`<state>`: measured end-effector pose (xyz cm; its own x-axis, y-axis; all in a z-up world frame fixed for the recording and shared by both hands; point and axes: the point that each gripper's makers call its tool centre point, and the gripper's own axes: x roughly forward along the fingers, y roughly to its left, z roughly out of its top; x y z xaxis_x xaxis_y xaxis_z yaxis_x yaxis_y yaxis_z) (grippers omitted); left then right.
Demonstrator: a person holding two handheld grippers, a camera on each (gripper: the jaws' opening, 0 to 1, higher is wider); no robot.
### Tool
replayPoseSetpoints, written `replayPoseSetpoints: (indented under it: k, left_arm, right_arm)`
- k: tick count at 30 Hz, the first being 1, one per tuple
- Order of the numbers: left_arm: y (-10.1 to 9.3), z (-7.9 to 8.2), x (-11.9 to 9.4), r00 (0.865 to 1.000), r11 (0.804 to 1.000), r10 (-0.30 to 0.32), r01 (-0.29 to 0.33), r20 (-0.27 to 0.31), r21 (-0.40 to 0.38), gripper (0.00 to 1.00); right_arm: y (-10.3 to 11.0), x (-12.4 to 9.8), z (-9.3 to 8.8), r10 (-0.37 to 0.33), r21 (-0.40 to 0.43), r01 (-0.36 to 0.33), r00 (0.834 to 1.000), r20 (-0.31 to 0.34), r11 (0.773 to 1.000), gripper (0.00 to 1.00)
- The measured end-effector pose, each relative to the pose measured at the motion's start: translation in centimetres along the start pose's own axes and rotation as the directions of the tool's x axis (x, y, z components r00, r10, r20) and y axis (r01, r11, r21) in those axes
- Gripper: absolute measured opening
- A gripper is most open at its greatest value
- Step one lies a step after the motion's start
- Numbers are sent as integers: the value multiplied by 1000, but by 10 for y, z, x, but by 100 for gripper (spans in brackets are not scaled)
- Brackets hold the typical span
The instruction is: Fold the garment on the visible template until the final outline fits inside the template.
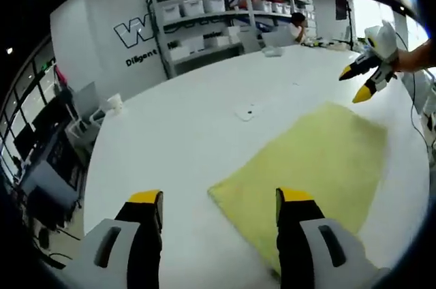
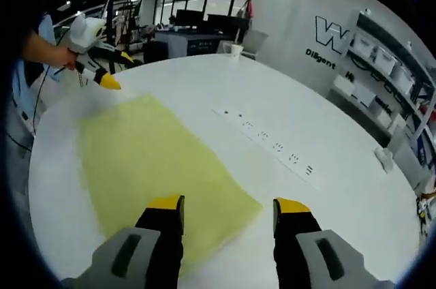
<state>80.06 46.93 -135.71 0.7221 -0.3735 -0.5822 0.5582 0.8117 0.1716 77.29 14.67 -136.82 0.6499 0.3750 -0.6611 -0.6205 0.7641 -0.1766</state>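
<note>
A pale yellow-green rectangular cloth (image 1: 320,159) lies flat on the white table (image 1: 177,139). My left gripper (image 1: 219,197) is open above the cloth's near corner, with its right jaw over the cloth and nothing between the jaws. The right gripper (image 1: 354,88) hovers open past the cloth's far corner, held by a hand. In the right gripper view the same cloth (image 2: 150,166) stretches away from my right gripper (image 2: 228,204), which is open and empty over a corner. The left gripper (image 2: 119,72) hangs open beyond the opposite end.
A white cup (image 1: 114,101) stands near the table edge. A small white item (image 1: 245,112) lies mid-table and a row of sockets (image 2: 269,142) runs across it. Shelves with white bins (image 1: 204,9) line the wall, and a person (image 1: 297,23) sits at the far end.
</note>
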Motion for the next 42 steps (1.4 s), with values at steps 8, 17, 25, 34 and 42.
replayPoseSetpoints:
  k: [8, 17, 25, 34, 42]
  left_arm:
    - [-12, 8, -25, 998, 999, -34, 33, 48, 5, 78]
    - [-31, 15, -50, 993, 998, -59, 59, 97, 2, 89]
    - [-51, 20, -72, 987, 997, -78, 80, 138, -7, 97]
    - [-67, 2, -98, 986, 996, -83, 88, 143, -29, 99]
    - [-84, -10, -121, 984, 992, -88, 101, 155, -79, 99]
  right_arm:
    - [14, -17, 4, 26, 20, -27, 999, 41, 999, 69]
    - [41, -37, 7, 55, -25, -53, 996, 69, 998, 78]
    - [59, -58, 5, 69, 2, -69, 993, 100, 998, 84]
    - [82, -77, -10, 87, 30, -90, 990, 109, 995, 88]
    - [98, -96, -5, 81, 42, -89, 984, 156, 995, 91]
